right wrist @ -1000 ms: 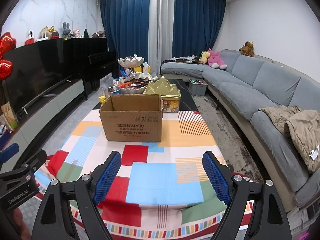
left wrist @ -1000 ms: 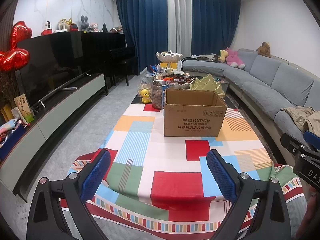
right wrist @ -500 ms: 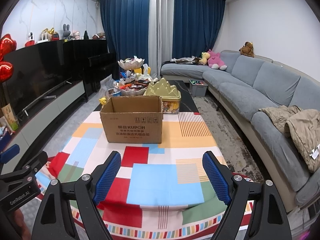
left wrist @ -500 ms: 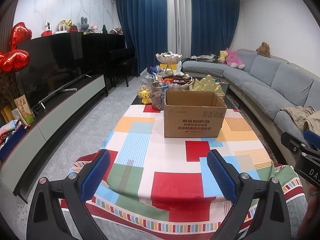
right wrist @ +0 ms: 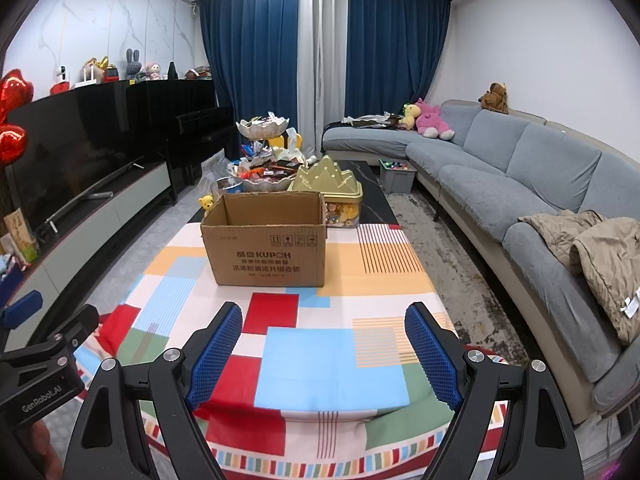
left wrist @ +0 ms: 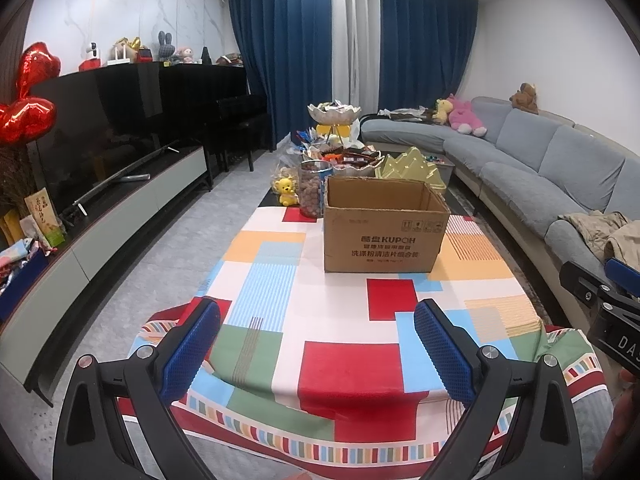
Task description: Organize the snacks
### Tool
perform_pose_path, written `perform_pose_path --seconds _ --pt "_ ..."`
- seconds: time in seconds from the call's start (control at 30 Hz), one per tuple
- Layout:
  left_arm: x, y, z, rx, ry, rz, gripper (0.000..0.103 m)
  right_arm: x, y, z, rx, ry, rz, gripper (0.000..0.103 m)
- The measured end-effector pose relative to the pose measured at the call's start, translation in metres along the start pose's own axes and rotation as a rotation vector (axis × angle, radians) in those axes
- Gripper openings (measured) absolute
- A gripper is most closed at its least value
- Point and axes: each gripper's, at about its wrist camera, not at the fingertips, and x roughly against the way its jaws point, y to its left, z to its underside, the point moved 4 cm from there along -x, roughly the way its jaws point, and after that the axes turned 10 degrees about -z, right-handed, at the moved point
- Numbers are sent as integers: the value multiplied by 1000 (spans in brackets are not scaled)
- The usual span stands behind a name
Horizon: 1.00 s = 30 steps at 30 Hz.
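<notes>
Cardboard box (left wrist: 384, 228) sits open-topped on the patchwork tablecloth (left wrist: 320, 320), well ahead of both your tools; the snack bowls (right wrist: 266, 178) and gold tin (right wrist: 328, 184) stand just behind it. Your left gripper (left wrist: 316, 350) and right gripper (right wrist: 320, 354) both hover spread wide, holding nothing

home living room: grey sofa (right wrist: 520, 168) with plush toys (right wrist: 430, 120), tv (left wrist: 100, 132) on a low console, blue curtains (right wrist: 376, 68), snack-laden coffee table (right wrist: 374, 184).
</notes>
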Motion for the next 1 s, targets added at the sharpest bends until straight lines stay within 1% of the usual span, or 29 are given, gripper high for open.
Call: perform_pose_path --seconds 0.57,0.8,1.0 --pt "-1 0 1 0 -1 0 99 -1 1 -1 -2 0 -1 84" --pt "-3 -1 2 -3 1 5 103 -2 1 -1 -4 1 -1 84" --pt "-5 -3 5 -6 4 11 103 -8 5 3 -13 11 0 84"
